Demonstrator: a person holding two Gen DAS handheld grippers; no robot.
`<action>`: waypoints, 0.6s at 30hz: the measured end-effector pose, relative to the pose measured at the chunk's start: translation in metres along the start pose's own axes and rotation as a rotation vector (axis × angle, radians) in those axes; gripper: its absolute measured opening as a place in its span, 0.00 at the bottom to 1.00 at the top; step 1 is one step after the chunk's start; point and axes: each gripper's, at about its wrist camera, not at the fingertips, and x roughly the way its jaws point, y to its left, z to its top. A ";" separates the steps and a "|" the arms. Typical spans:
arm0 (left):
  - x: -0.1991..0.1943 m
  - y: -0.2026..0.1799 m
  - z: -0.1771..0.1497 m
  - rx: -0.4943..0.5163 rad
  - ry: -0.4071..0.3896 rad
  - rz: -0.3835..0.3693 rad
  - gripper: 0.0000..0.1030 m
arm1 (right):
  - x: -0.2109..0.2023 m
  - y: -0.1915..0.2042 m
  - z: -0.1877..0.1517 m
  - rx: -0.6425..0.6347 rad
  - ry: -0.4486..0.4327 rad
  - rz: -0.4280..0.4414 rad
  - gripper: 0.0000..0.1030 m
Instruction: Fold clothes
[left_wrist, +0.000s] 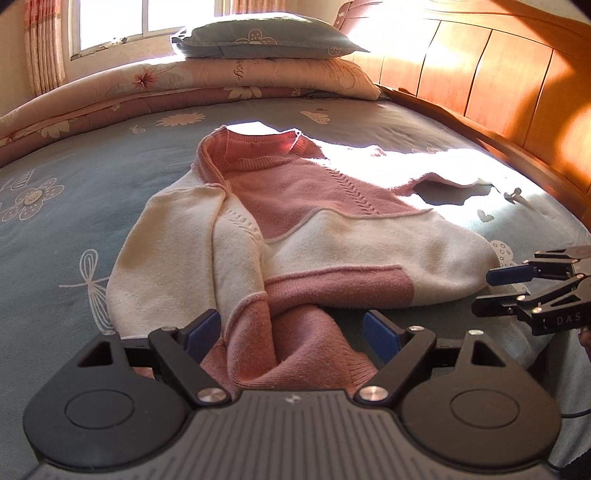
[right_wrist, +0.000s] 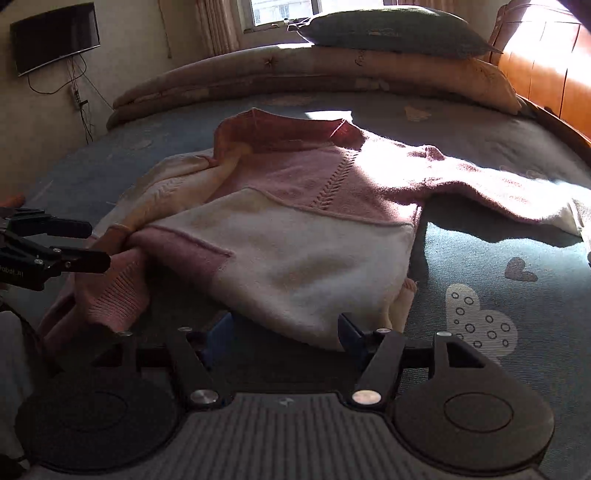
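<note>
Left wrist view: left gripper (left_wrist: 291, 334) low over the bed (left_wrist: 74, 229), jaws spread wide, blue pads (left_wrist: 202, 330) either side of the pink cuff end of a sleeve (left_wrist: 295, 343), not pressing it — released. Sweater (left_wrist: 314, 229), pink and cream knit, lies flat mid-bed, collar toward the pillows; that sleeve is folded across the body down toward the camera. Other sleeve stretches right into a bright sun patch. Right gripper (left_wrist: 487, 291) enters at the right edge, jaws apart, nothing between them, tips just beside the cream hem; "DAS" readable on its body. Blue pillow (left_wrist: 266, 37) stacked on a floral quilt (left_wrist: 184, 79), with cursive writing too small to read. Wooden headboard (left_wrist: 480, 74) at right, window behind.

Right wrist view: right gripper (right_wrist: 286, 332) parted, fingers at the near cream hem edge, cloth not pinched — released. Left gripper (right_wrist: 98, 245) at the left edge, also parted, tips by the folded sleeve; partial text "Robot_AI" on its side, first letter cut. Unfolded sleeve (right_wrist: 498, 192) runs right over the sheet. Wall TV (right_wrist: 55, 37) top left with cables hanging below.
</note>
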 end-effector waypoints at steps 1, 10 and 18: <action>-0.002 0.006 0.001 -0.013 -0.002 0.012 0.82 | 0.002 0.003 -0.006 0.008 0.009 0.008 0.66; -0.019 0.022 -0.021 -0.030 0.062 0.117 0.59 | 0.017 0.016 -0.027 -0.009 0.089 0.007 0.66; -0.015 0.004 -0.046 0.016 0.213 0.125 0.48 | 0.018 0.016 -0.026 -0.009 0.091 0.008 0.67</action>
